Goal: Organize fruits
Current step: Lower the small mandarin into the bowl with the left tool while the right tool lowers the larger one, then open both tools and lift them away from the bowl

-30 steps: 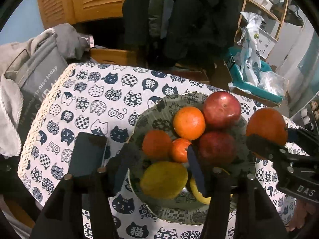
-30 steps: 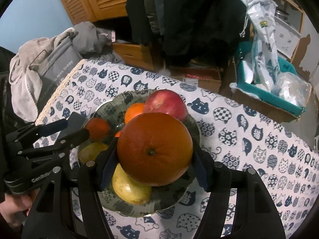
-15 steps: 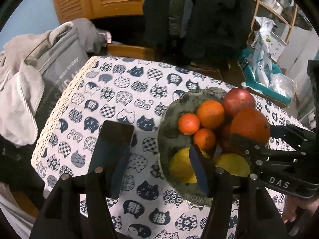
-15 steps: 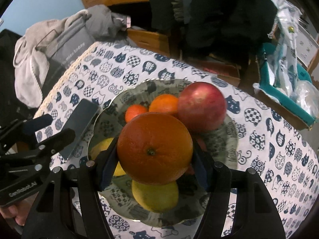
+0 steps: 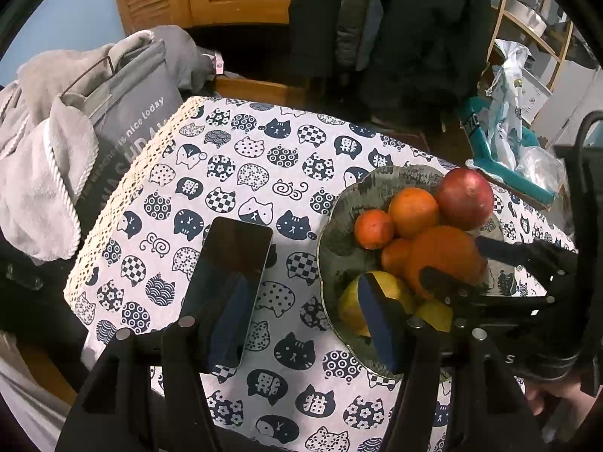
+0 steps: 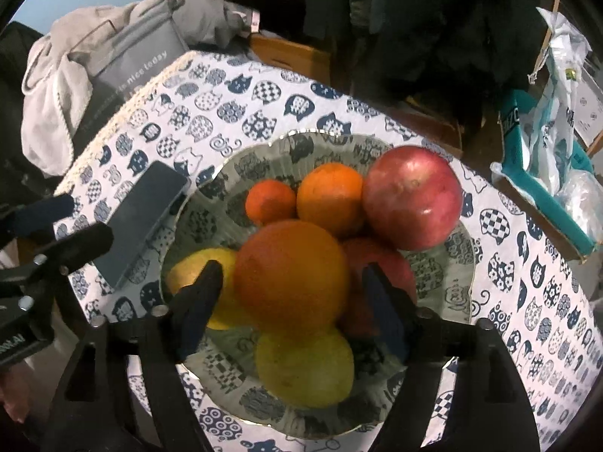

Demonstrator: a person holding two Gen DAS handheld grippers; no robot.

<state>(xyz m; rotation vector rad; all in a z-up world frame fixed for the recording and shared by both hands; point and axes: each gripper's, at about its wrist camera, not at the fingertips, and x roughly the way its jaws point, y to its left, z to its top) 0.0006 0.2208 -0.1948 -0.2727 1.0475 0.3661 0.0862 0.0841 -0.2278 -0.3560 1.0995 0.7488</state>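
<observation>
Your right hand-held gripper [image 6: 290,301] hides part of the pile: a 2nd red fruit [image 6: 380,267] behind the big round orange [image 6: 290,275] shows only as a sliver, and the orange itself is blurred. A yellow lemon [image 6: 199,263] sits half covered by the left finger. You point steeply down over the patterned grey-green bowl [image 6: 444,263]; the jaws are opening, both pads clear of the orange, which rests atop the fruit in the bowl. Your left hand-held gripper [image 5: 301,324] tilts down over the cat-print table [image 5: 264,173], jaws moderately parted and empty, 1 finger over the dark flat phone [image 5: 230,263], the other over the bowl's edge. Your hand [image 5: 557,399] is cut off at the frame edge.
</observation>
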